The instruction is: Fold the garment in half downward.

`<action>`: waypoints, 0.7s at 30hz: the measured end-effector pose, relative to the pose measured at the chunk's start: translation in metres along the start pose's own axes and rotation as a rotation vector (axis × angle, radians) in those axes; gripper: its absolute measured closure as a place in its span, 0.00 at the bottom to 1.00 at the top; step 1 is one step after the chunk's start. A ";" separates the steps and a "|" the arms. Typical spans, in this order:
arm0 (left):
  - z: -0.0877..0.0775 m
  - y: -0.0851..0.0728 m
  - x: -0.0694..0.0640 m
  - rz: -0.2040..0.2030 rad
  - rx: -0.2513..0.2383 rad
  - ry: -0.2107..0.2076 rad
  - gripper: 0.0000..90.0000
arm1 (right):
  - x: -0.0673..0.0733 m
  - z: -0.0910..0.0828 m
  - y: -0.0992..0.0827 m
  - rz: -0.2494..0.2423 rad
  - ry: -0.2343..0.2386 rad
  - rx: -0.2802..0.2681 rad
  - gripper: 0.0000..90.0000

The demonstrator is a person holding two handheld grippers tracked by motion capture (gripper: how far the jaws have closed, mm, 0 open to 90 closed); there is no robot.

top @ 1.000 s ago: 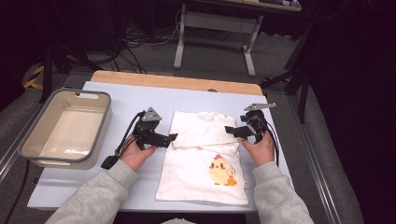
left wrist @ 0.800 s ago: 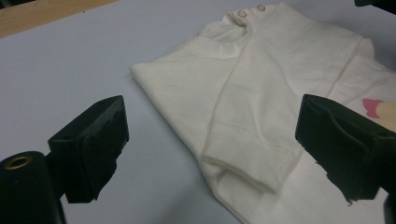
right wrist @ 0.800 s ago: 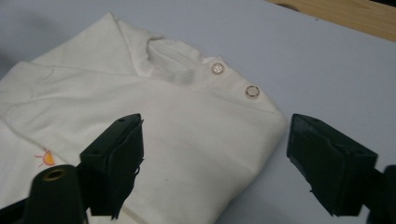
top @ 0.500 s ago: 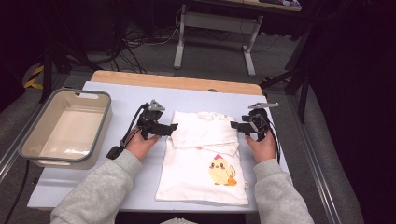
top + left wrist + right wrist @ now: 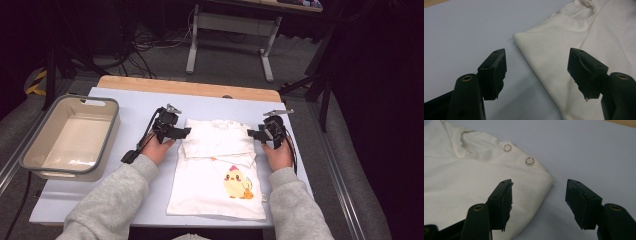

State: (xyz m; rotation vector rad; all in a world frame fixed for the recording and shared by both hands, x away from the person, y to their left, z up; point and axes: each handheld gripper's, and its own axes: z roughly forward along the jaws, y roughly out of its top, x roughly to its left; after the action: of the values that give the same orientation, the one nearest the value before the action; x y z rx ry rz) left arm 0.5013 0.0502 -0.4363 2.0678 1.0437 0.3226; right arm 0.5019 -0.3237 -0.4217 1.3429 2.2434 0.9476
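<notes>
A small white shirt [image 5: 217,170] with a yellow chick print lies on the pale table, its sleeves folded in across the chest. My left gripper [image 5: 184,131] hovers at the shirt's upper left corner; its jaws have just been closing and straddle the folded edge [image 5: 536,57] without touching it. My right gripper [image 5: 252,133] is at the upper right corner, beside two snap buttons [image 5: 529,160]. Its jaws have also been closing and stand open over the shoulder edge [image 5: 541,185], the pads clear of the cloth.
A grey tub [image 5: 70,137] stands at the table's left side. The table's wooden far edge [image 5: 190,87] runs behind the shirt. Beyond it are a desk frame [image 5: 230,30] and cables on the dark floor.
Both hands have moved forward and down, from the shirt's sides toward its top corners. Both pairs of jaws look narrower than before.
</notes>
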 end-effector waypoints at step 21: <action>0.030 0.000 -0.008 -0.024 0.075 0.021 0.52 | -0.001 0.026 -0.004 0.021 -0.037 0.043 0.44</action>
State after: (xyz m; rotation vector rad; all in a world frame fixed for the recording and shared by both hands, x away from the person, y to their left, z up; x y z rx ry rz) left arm 0.5123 0.0285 -0.4554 2.1212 1.1074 0.2977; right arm 0.5153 -0.3165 -0.4435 1.3933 2.2376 0.8791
